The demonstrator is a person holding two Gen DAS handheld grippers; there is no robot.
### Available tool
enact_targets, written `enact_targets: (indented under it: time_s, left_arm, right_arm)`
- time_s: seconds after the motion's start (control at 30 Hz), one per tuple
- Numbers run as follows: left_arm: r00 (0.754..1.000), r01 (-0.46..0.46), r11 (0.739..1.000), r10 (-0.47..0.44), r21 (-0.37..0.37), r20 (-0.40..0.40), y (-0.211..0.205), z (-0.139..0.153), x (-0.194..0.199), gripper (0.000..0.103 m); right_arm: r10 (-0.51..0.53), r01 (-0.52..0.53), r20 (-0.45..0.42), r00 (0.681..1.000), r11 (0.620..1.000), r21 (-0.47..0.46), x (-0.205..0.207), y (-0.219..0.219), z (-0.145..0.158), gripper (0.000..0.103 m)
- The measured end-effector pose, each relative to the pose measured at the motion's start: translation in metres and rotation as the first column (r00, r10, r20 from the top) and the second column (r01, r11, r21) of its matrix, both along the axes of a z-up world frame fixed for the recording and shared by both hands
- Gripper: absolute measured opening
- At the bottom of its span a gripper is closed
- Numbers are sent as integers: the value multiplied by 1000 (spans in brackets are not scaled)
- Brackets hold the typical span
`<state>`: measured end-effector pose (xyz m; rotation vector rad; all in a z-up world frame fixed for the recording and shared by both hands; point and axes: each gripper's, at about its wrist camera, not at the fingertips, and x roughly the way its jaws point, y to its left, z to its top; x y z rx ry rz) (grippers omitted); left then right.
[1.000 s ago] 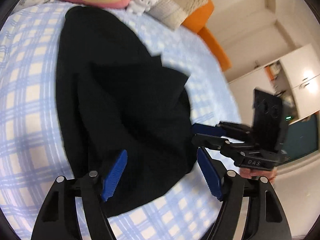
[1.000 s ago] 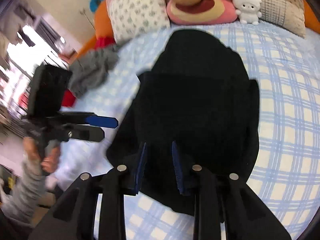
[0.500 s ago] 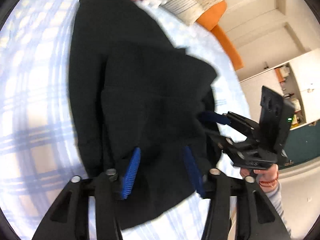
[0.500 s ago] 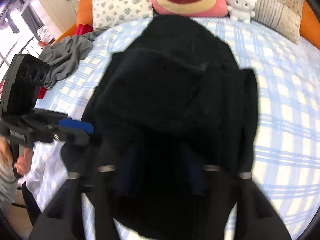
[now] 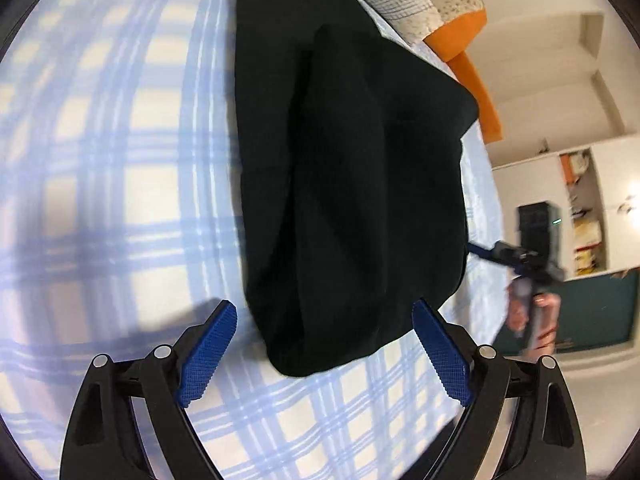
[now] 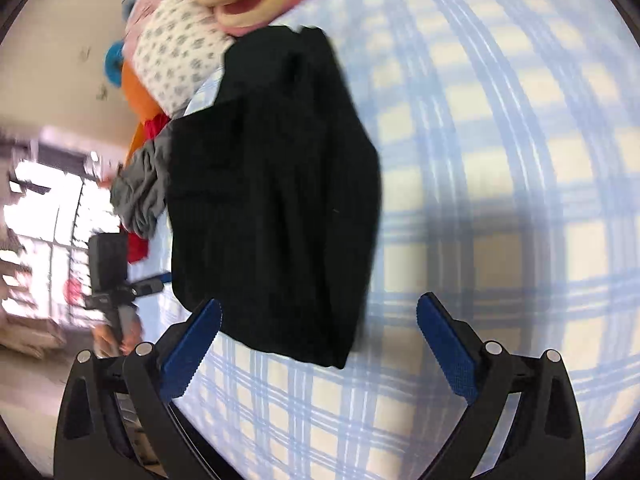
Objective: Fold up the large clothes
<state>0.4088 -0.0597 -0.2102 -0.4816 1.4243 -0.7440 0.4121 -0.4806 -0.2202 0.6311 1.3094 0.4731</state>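
- Left wrist: closer to the bed (image 5: pixel 120 184) than a second ago; left gripper (image 5: pixel 324 356) jaws just opened wide, garment (image 5: pixel 352 184) hem between them, ungripped, lying folded on the sheet.
- Right wrist: right gripper (image 6: pixel 318 348) likewise just spread, empty, at the garment (image 6: pixel 272 200) near corner.
- Between folds; next, pinching hem corners.

Matt black knit garment (image 5: pixel 352 184), soft checked cotton bedsheet (image 5: pixel 120 168), ribbed blue tool pads (image 5: pixel 208 354)

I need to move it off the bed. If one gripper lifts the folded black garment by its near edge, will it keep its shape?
Probably not. The black garment lies in soft overlapping layers with rounded creases, so it would likely sag and unfold. Its ribbed knit looks grippy rather than slippery. Pushed across the checked sheet, it would probably bunch.
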Motion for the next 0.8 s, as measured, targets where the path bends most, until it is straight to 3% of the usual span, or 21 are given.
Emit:
enact_targets:
  time_s: [0.13,0.33,0.37,0.53,0.6,0.67,0.8]
  left_arm:
    - [998,-29,992,22,-127,-56,10,-15,2,100]
    - [999,-15,991,9,-132,-47,11,-12,-2,100]
    - [999,-14,991,9,-130,-42,-11,-13,9,100]
    - [999,12,992,-16,-129,-35,-18,-6,11,100]
    - [998,41,993,-45,-107,-35,-31,-7,11,100]
    - [995,72,997,-74,-26,-63,-38,-17,6,99]
    - [996,82,996,-80,44,-45,-40,-6,-3,100]
  right_arm:
    - [1,3,-47,999,996,91,8,10,-21,98]
    - [60,-51,-49,997,985,166,25,44,-25,99]
    - [78,-68,-53,996,983,171,26,50,-25,99]
    - [133,-127,-47,990,985,118,27,69,-19,98]
    - [136,-128,-55,989,983,134,26,66,-19,97]
    - [136,-125,-72,988,983,135,25,64,-23,96]
    - [129,-117,-74,989,983,144,25,63,-25,94]
